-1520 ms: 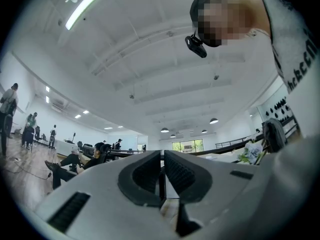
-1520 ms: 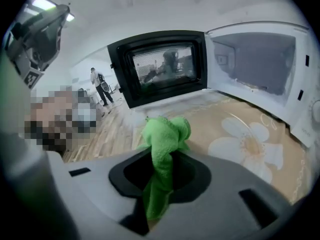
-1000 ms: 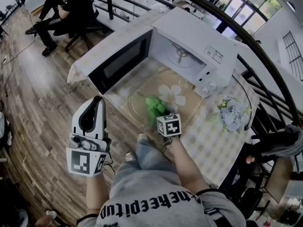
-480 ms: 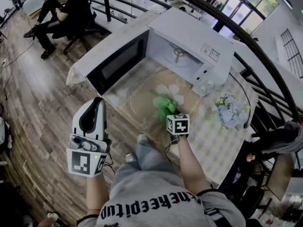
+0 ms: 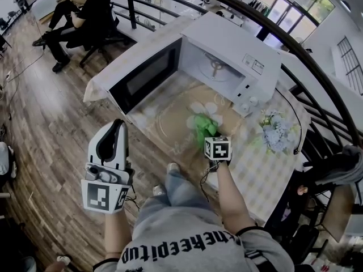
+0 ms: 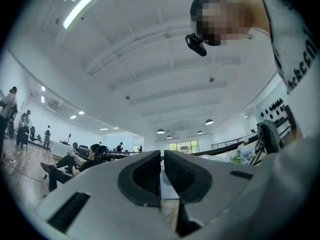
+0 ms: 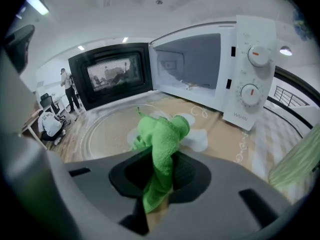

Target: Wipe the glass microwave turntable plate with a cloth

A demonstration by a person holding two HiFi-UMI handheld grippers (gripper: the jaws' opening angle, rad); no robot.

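The clear glass turntable plate (image 5: 164, 123) lies on the tablecloth in front of the open microwave (image 5: 232, 44). My right gripper (image 5: 210, 136) is shut on a green cloth (image 5: 203, 124), which rests bunched over the plate's right part. In the right gripper view the cloth (image 7: 160, 139) hangs from between the jaws, with the plate (image 7: 107, 126) just beyond. My left gripper (image 5: 116, 128) is held off the table's near left edge, jaws pointing upward and closed on nothing; the left gripper view (image 6: 162, 171) looks at the ceiling.
The microwave door (image 5: 147, 75) stands swung open to the left of the plate. A bunch of pale flowers (image 5: 278, 136) lies on the table at the right. A dark railing (image 5: 317, 95) curves behind the table. A seated person (image 5: 85, 10) is far back left.
My right gripper has slid to the right across the plate, dragging the green cloth with it. The left gripper has stayed about where it was.
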